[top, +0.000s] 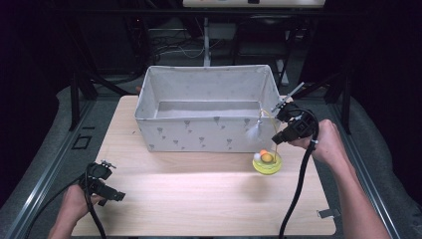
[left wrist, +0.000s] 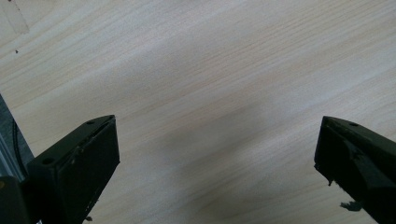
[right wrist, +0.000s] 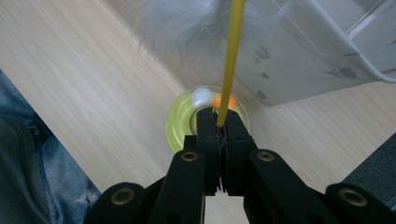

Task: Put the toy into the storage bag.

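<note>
A yellow-green round toy base (top: 267,164) sits on the wooden table (top: 199,194) just in front of the fabric box's right corner, with a white ball (right wrist: 201,96) and an orange ball (right wrist: 230,101) on it. A thin yellow wand (right wrist: 232,56) rises from the base and carries a white feather (top: 254,132) near its top. My right gripper (right wrist: 219,120) is shut on this wand just above the base, and I see the gripper (top: 276,139) held by a hand at the right. My left gripper (left wrist: 218,123) stands open above bare wood near the table's front left (top: 115,195).
A grey patterned fabric box (top: 206,134) stands open-topped at the back middle of the table. Black cables trail from both grippers toward the front edge. Dark frame rails run along both sides of the table. A jeans-clad leg (right wrist: 28,154) lies beside the table.
</note>
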A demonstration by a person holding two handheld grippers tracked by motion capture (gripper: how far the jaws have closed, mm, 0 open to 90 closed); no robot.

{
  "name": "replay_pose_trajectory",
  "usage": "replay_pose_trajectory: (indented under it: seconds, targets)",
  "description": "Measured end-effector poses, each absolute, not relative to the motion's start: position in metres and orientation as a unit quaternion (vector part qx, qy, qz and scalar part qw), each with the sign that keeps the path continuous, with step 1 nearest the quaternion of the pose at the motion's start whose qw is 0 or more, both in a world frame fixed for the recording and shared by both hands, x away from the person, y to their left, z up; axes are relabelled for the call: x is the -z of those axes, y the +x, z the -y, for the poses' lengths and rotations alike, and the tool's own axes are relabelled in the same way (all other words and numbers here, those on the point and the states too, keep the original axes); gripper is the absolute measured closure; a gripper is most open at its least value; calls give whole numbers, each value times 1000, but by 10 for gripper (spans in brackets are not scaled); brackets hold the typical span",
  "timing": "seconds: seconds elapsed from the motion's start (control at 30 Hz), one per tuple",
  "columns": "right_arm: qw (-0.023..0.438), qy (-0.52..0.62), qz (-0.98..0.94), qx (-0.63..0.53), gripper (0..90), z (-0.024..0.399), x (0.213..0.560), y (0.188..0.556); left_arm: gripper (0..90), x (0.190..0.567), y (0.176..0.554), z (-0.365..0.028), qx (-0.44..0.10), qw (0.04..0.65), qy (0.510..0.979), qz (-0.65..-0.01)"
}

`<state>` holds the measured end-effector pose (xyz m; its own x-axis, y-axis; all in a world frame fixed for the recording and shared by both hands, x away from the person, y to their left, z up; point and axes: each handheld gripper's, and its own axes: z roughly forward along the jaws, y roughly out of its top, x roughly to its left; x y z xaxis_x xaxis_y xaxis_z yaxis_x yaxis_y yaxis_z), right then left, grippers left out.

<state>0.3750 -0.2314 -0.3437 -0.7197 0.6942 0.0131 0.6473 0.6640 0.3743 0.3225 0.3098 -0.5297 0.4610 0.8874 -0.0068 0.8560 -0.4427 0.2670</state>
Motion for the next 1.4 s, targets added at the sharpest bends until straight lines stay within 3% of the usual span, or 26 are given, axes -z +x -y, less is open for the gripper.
replay_pose_trajectory:
  seconds: [1.4]
  targets:
    - [70,352,-912,-196,882,221,263,382,1,530,323,-308,-66,117,849,-511]
